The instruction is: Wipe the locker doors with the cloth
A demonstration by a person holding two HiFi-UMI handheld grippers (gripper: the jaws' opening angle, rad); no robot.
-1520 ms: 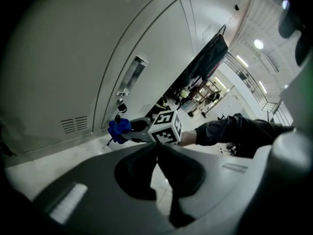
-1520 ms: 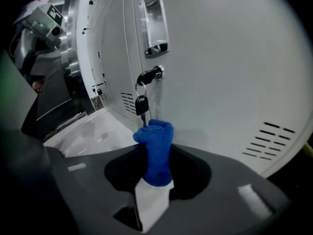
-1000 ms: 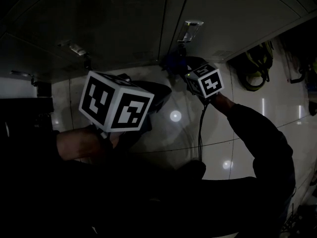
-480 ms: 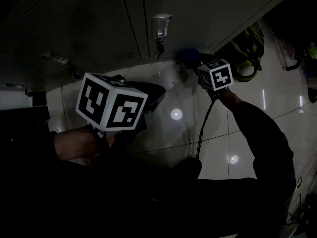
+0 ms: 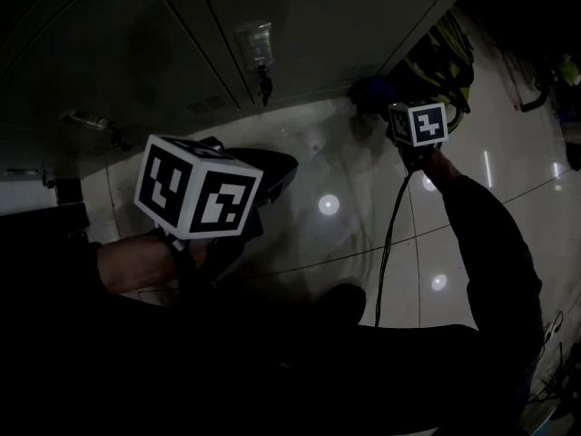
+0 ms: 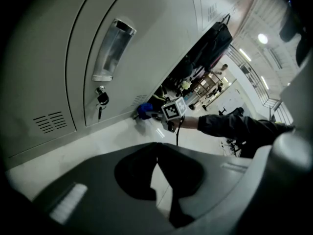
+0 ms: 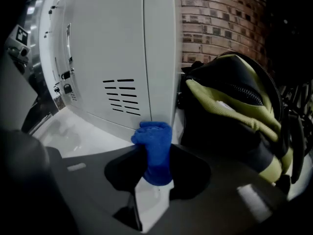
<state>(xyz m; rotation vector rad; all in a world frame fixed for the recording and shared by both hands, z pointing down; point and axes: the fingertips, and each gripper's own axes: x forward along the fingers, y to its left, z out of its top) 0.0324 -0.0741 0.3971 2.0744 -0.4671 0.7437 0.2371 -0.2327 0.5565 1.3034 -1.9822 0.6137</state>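
Head view, dim throughout. Shows the left gripper (image 5: 272, 169) near and left, marker cube uppermost, held over the glossy tiled floor (image 5: 327, 243) and well apart from the lockers. Shows the right gripper (image 5: 390, 107) far and right, at the end of an outstretched dark sleeve (image 5: 490, 252), with a cable (image 5: 390, 243) hanging below it. Places the blue cloth (image 5: 372, 89) just beyond that gripper, at the foot of the grey locker doors (image 5: 318, 16) and just left of a black and yellow-green backpack (image 5: 445, 48). Picks out a key (image 5: 265, 84) hanging under a door handle further left.

Left gripper view. Looks along the left gripper (image 6: 156, 151): tips pressed together, nothing pinched, bare floor (image 6: 98, 146) beyond. Takes in a locker door (image 6: 156, 43) with a long handle recess (image 6: 112, 50), a key (image 6: 101, 99) below it and vent slots (image 6: 49, 122) at the left. Further off, finds the right gripper (image 6: 156, 112) pushing the blue cloth (image 6: 143, 109) against the lockers' base.

Right gripper view. Looks along the right gripper (image 7: 155, 155), clamped on the blue cloth (image 7: 154, 136), bunched end sticking out past the tips. Puts that bunched end against the bottom right corner of a locker door (image 7: 107, 43), just right of and below the vent slots (image 7: 121, 97). To the right, the backpack (image 7: 234, 111) against a brick wall (image 7: 220, 18).
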